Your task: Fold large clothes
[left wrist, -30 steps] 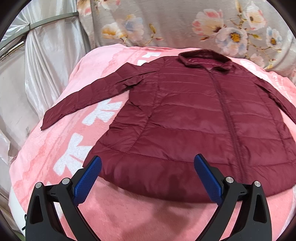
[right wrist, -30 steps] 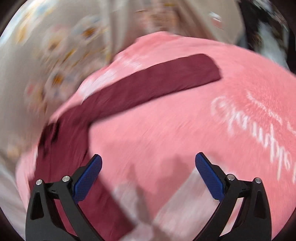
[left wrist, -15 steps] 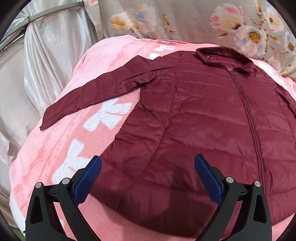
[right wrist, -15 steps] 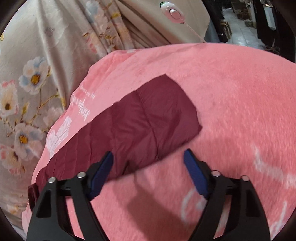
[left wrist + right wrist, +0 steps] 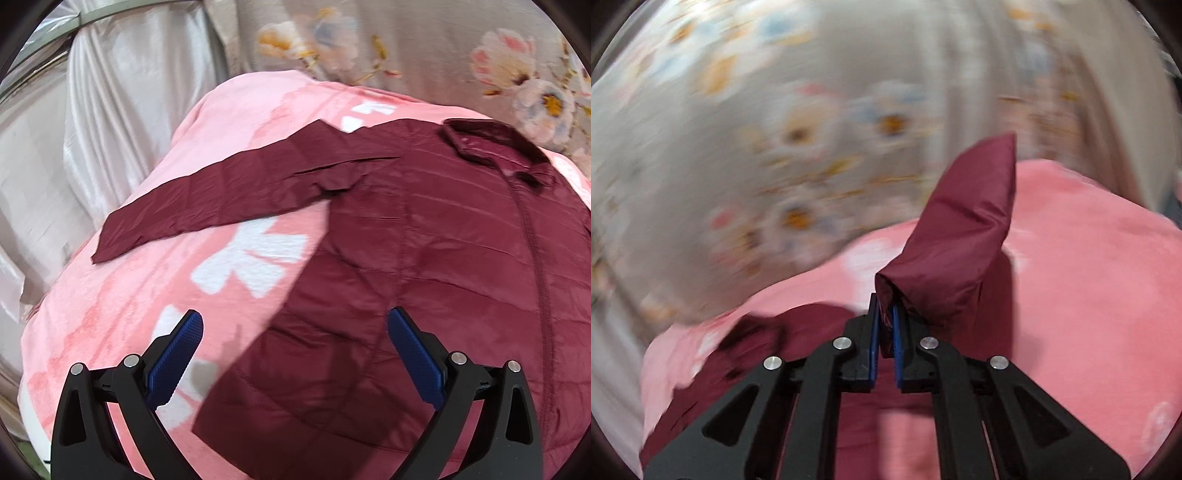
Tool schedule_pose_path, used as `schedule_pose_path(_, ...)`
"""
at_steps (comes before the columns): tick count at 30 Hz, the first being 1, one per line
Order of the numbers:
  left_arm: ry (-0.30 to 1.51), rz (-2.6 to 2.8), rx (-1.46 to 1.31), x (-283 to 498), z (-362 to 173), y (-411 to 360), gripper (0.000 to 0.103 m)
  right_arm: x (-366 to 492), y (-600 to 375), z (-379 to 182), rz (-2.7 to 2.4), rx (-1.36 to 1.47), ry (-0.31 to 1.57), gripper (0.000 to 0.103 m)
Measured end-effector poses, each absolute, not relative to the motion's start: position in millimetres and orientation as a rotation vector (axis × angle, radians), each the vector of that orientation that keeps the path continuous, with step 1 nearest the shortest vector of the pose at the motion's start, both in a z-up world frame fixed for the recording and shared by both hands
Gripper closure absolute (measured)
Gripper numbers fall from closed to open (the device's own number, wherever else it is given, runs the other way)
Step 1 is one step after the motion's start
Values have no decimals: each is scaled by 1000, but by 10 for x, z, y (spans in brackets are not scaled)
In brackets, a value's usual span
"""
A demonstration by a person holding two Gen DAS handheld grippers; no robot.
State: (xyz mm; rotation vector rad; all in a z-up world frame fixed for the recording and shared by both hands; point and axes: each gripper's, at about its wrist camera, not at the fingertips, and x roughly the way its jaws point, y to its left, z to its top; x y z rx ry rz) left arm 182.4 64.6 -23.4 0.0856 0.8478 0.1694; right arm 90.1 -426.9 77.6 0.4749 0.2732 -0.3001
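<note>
1. Right gripper (image 5: 885, 328), wide apart a second ago, now clenched on the sleeve cuff (image 5: 956, 236) — maroon fabric lifted above the pink blanket (image 5: 1089, 295).
2. Left gripper (image 5: 295, 354) unchanged, spread wide and holding nothing, now nearer the jacket (image 5: 424, 277), which lies flat on the blanket.
3. Right view motion-blurred — floral curtain (image 5: 775, 147) smeared; jacket body cut off at the left view's right edge.

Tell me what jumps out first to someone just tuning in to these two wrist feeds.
The maroon jacket spread flat on the pink blanket fills the left wrist view, one sleeve stretched out to the left, with the left gripper open above its hem. In the right wrist view, the right gripper is shut on the other sleeve's cuff, lifted off the blanket.
</note>
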Motion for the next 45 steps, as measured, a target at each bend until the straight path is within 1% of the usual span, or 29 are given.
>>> schedule_pose_path(3, 858, 198, 77, 1821, -268, 777, 6, 1371, -3464, 811, -86, 381, 340, 98)
schedule_pose_path(8, 872, 211, 55, 1791, -330, 991, 6, 1831, -2363, 498, 121, 262, 471, 98)
schedule_pose_path(12, 875, 211, 23, 1791, -362, 1131, 6, 2007, -1805, 175, 196, 209, 564, 97)
schedule_pose_path(16, 872, 177, -16, 1812, -362, 1187, 6, 2142, -1437, -134, 232, 154, 649, 94)
schedule_pose_path(17, 871, 158, -29, 1821, -351, 1186, 6, 2180, -1391, -181, 241, 144, 670, 91)
schedule_pose_path(19, 872, 112, -60, 1847, -327, 1170, 6, 2176, -1348, -213, 268, 155, 682, 72)
schedule_pose_path(20, 874, 86, -78, 1860, -310, 1157, 6, 2135, -1341, -181, 280, 169, 666, 51)
schedule_pose_path(21, 877, 51, -110, 1881, -278, 1135, 6, 2056, -1353, -131, 283, 181, 636, 37)
schedule_pose_path(22, 875, 24, -133, 1891, -255, 1112, 6, 1999, -1363, -72, 288, 189, 611, 35)
schedule_pose_path(25, 880, -74, -226, 1953, -179, 988, 5, 1848, -1511, 91, 258, 203, 588, 35)
schedule_pose_path(28, 925, -175, -315, 2116, -172, 771, 5, 1719, -1844, 153, 186, 282, 588, 35)
schedule_pose_path(33, 1021, -274, -443, 2493, -283, 437, 5, 1523, -2808, 67, -44, 436, 601, 35)
schedule_pose_path(34, 1036, -294, -475, 2556, -304, 391, 5, 1489, -3038, 20, -95, 486, 605, 36)
schedule_pose_path(36, 1067, -315, -520, 2672, -345, 287, 6, 1446, -3453, -99, -172, 596, 617, 42)
schedule_pose_path(37, 1071, -313, -522, 2691, -344, 252, 9, 1439, -3639, -166, -196, 652, 619, 43)
schedule_pose_path(39, 1074, -304, -491, 2761, -346, 154, 29, 1453, -3990, -309, -226, 762, 632, 48)
schedule_pose_path(40, 1083, -307, -468, 2800, -353, 93, 33, 1476, -4078, -350, -225, 787, 636, 48)
schedule_pose_path(41, 1091, -308, -447, 2830, -363, 44, 44, 1510, -4165, -394, -225, 813, 638, 50)
schedule_pose_path(42, 1094, -301, -431, 2854, -373, 29, 58, 1535, -4223, -425, -227, 832, 639, 51)
schedule_pose_path(43, 1093, -285, -405, 2871, -379, 10, 65, 1578, -4295, -476, -227, 864, 637, 51)
schedule_pose_path(44, 1086, -269, -375, 2880, -375, -6, 82, 1621, -4356, -530, -228, 896, 632, 55)
schedule_pose_path(45, 1072, -247, -332, 2893, -361, -30, 98, 1641, -4385, -565, -231, 914, 631, 60)
